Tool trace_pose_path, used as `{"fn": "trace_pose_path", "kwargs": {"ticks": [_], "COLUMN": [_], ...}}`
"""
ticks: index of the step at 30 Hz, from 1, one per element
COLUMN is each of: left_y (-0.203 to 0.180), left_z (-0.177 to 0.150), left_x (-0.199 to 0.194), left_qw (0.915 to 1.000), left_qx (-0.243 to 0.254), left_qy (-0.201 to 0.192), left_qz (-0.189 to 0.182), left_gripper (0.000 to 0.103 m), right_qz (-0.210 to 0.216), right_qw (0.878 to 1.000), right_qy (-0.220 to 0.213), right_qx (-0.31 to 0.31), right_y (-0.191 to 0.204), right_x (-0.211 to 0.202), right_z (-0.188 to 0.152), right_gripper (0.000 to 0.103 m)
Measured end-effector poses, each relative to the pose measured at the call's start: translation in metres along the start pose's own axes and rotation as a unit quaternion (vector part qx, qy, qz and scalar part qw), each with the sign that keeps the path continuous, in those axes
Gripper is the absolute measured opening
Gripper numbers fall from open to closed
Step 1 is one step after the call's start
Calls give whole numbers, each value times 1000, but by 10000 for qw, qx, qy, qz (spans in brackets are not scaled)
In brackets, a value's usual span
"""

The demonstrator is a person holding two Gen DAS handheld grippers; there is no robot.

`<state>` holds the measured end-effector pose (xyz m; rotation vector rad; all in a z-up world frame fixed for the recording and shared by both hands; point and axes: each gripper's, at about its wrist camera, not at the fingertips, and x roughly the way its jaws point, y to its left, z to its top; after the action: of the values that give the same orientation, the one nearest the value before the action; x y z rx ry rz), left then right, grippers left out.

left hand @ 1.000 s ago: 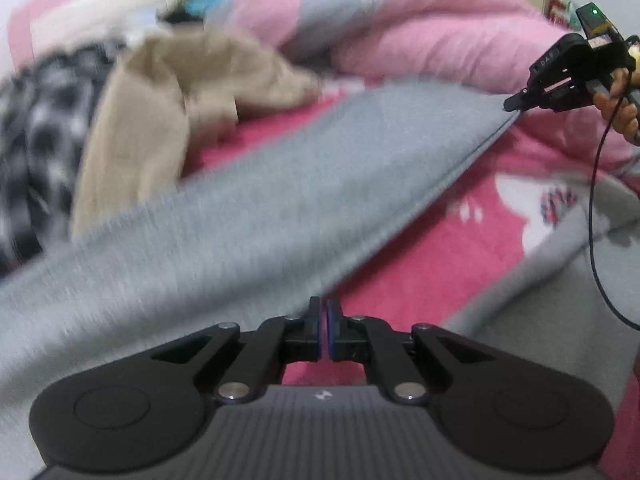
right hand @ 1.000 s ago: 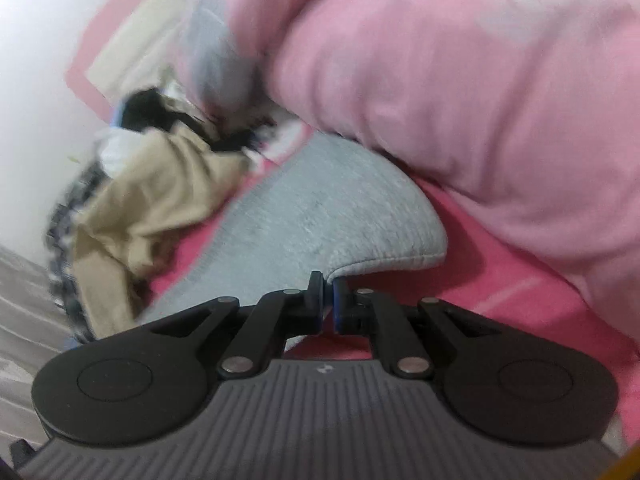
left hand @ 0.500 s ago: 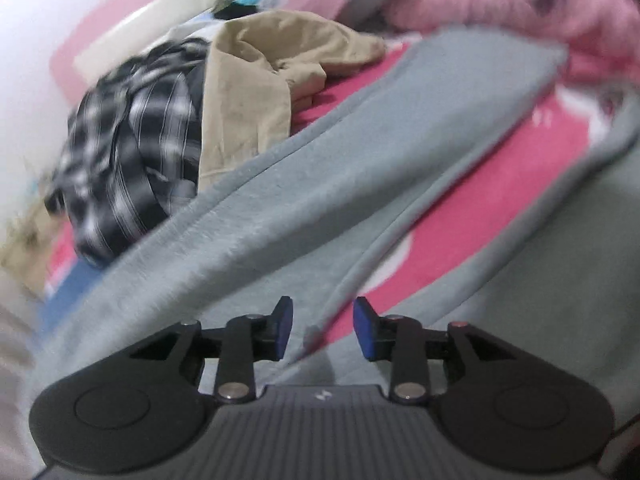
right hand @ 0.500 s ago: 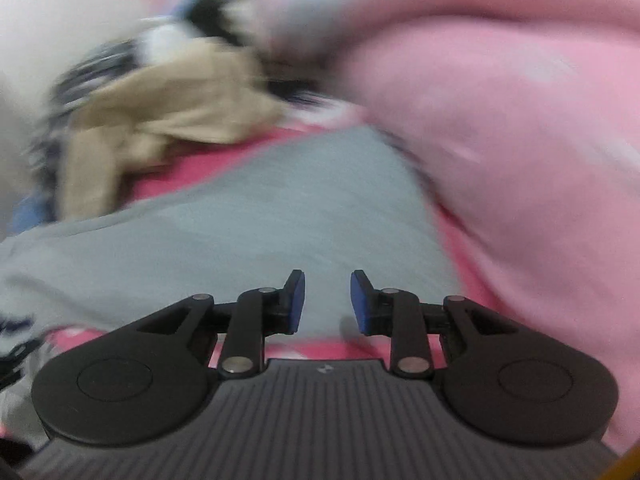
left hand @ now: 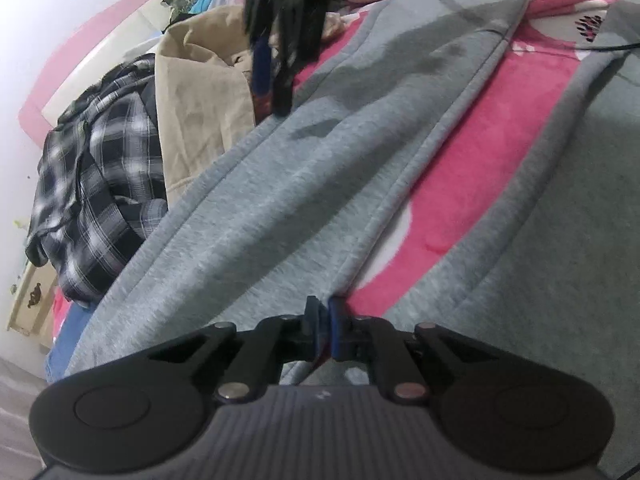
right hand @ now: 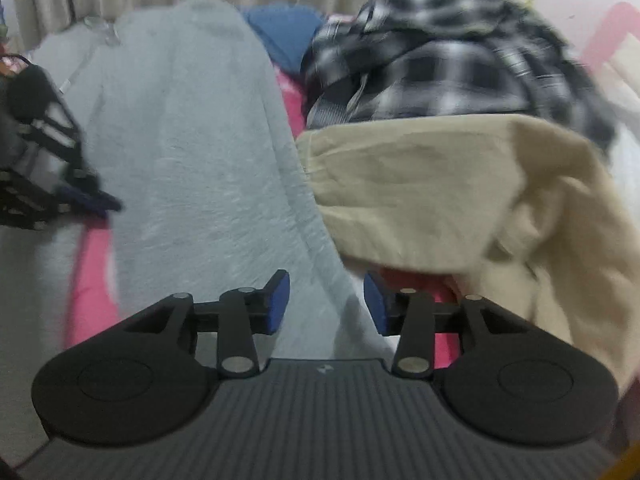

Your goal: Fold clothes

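Black hand-held gripper (right hand: 324, 304), blue pads (right hand: 276, 300), silver screws

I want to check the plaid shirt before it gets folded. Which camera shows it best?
The left wrist view: the plaid shirt is sharp there, crumpled beside the tan garment at the bed's edge. The right wrist view shows the shirt larger but motion-blurred, its lower part hidden behind the tan garment.

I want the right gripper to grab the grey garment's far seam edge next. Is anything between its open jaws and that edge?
Nothing visible. The right gripper, jaws open, hangs right over the grey garment edge. The beige garment lies beside that edge, clear of the jaws. The left gripper is shut on the opposite seam.
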<state>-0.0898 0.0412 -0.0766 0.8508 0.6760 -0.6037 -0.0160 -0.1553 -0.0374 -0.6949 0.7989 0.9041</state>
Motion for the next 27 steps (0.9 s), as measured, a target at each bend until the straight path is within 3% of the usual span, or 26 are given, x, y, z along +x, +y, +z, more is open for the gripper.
{"fn": "trace_pose_path", "kwargs": {"ticks": [3, 5, 7, 8, 13, 18, 20, 23, 27], "left_y": [-1, 1, 3, 4, 5, 6, 10, 21, 76], "left_z": [-1, -2, -4, -5, -8, -9, -9, -6, 4], "left_x": [3, 4, 4, 4, 4, 5, 3, -7, -34], "left_qw": [10000, 10000, 9998, 9998, 9995, 9992, 9989, 9976, 9876], "left_qx": [27, -12, -91, -96, -76, -125, -181, -316, -1371], "left_qy": [-31, -64, -111, -115, -113, -66, -32, 87, -212], "left_qz": [-13, -50, -115, -154, -282, -376, -439, -618, -732], "left_gripper": [6, 6, 5, 5, 4, 4, 5, 13, 15], "right_qz": [222, 325, 207, 69, -653, -1735, -1550, -1505, -1336], "right_qw": [9990, 9972, 9970, 9976, 9977, 9844, 9861, 9878, 9882], "right_qy": [383, 661, 742, 694, 163, 287, 176, 94, -260], "right_qx": [34, 110, 87, 23, -11, 93, 565, 382, 706], "right_y": [-11, -14, -12, -10, -21, -47, -59, -53, -57], "right_x": [31, 45, 47, 43, 21, 58, 59, 40, -12], "right_z": [8, 10, 12, 13, 16, 10, 9, 9, -3], "right_gripper": [46, 42, 9, 3, 3, 0, 0, 0, 2]}}
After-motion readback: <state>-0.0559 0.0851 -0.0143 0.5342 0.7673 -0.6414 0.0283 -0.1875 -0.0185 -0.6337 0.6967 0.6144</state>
